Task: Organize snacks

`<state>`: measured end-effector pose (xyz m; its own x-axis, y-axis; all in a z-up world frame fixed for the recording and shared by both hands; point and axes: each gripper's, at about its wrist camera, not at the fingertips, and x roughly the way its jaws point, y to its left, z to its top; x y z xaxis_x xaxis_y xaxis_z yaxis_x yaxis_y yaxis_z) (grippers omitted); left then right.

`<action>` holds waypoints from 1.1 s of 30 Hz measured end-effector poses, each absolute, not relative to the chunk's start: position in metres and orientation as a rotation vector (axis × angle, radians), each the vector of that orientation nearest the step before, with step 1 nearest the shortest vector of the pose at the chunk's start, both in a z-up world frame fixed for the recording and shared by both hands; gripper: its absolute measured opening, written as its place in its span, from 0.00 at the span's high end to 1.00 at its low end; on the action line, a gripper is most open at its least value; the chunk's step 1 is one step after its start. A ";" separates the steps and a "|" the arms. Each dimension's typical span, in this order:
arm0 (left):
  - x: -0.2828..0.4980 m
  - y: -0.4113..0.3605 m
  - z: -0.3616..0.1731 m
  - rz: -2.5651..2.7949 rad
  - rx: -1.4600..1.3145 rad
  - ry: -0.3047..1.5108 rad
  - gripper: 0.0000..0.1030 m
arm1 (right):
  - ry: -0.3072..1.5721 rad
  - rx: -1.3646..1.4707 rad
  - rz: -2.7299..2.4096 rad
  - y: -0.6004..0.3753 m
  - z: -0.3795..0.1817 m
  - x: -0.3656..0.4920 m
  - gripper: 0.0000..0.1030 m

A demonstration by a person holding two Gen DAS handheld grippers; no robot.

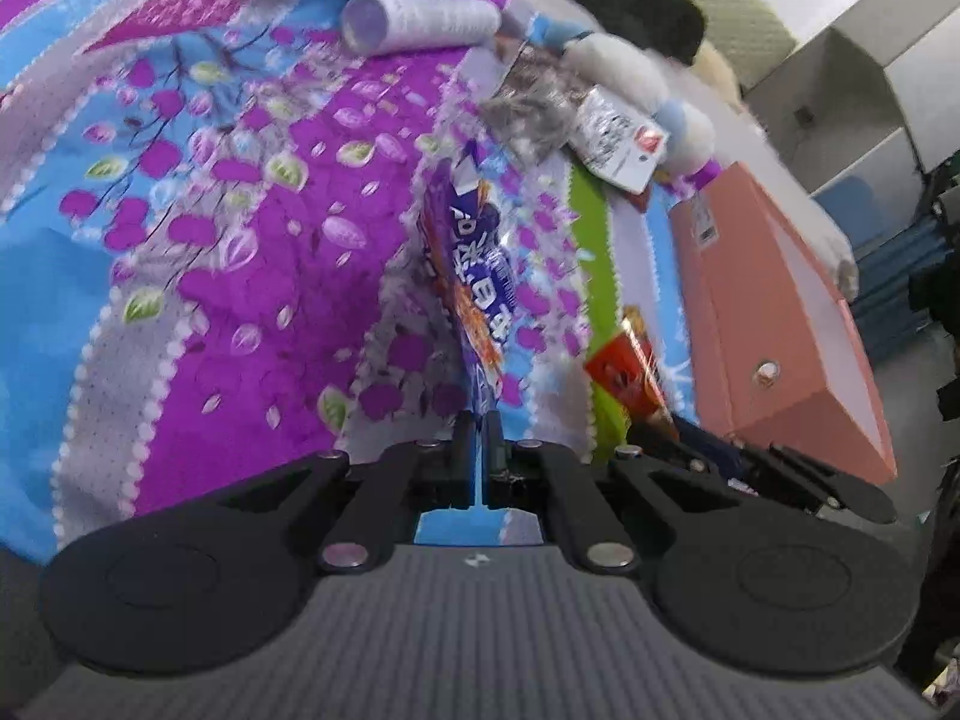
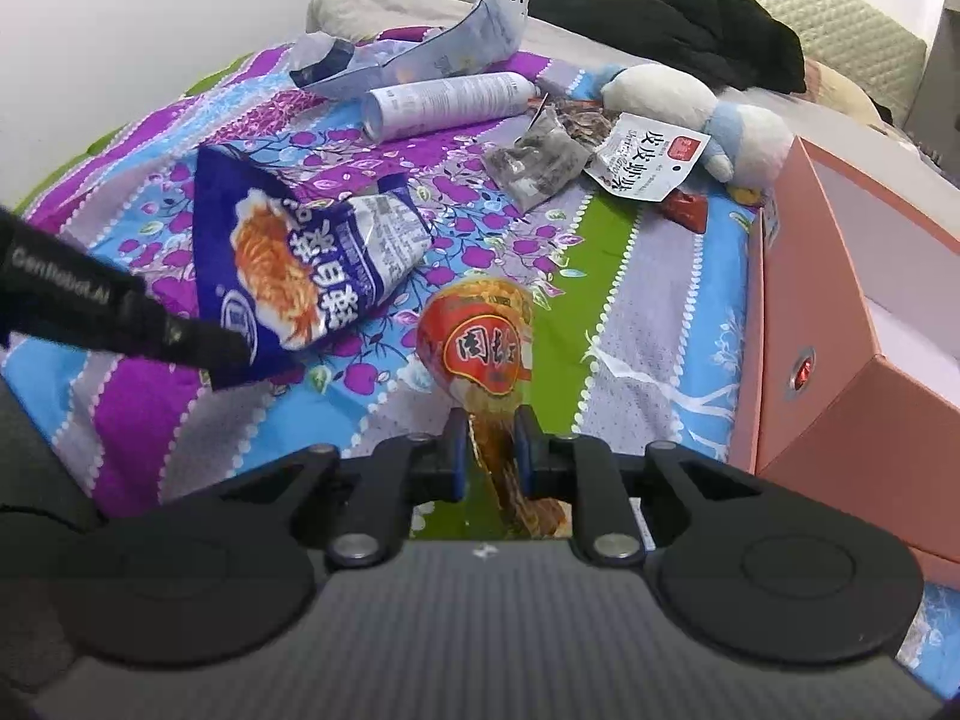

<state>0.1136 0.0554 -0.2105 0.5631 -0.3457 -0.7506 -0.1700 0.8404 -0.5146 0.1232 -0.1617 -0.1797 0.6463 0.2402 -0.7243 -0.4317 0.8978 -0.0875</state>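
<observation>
My left gripper (image 1: 478, 420) is shut on the bottom edge of a blue noodle-snack bag (image 1: 474, 276), which I see edge-on above the floral bedspread (image 1: 210, 252). In the right wrist view the same bag (image 2: 288, 264) hangs face-on from the left gripper (image 2: 234, 348). My right gripper (image 2: 489, 420) is shut on the narrow tail of a red and orange snack packet (image 2: 480, 342); its pads press the wrapper. The same red packet (image 1: 630, 372) shows in the left wrist view beside an open pink box (image 1: 792, 324). The box (image 2: 840, 300), with a white inside, stands close on the right.
On the bed farther back lie a white spray can (image 2: 444, 102), a clear packet of dark dried food (image 2: 540, 162), a white labelled packet (image 2: 648, 162), a small red packet (image 2: 687, 207) and a plush toy (image 2: 720, 114). A pale blue bag (image 2: 432, 54) and black clothing (image 2: 690, 18) lie behind.
</observation>
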 end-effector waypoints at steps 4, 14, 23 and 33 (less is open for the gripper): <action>0.108 0.055 -0.206 -0.117 -0.578 0.995 0.98 | 0.780 -0.213 0.374 -0.162 -0.185 0.126 0.78; 0.115 0.052 -0.206 -0.058 -0.432 1.105 0.32 | 0.770 -0.055 0.395 -0.166 -0.193 0.138 0.28; 0.118 0.068 -0.187 -0.003 -0.313 1.030 0.12 | 0.715 -0.092 0.404 -0.177 -0.198 0.131 0.21; 0.145 0.049 -0.169 -0.106 -0.115 0.937 0.11 | 0.669 -0.122 0.382 -0.189 -0.202 0.129 0.21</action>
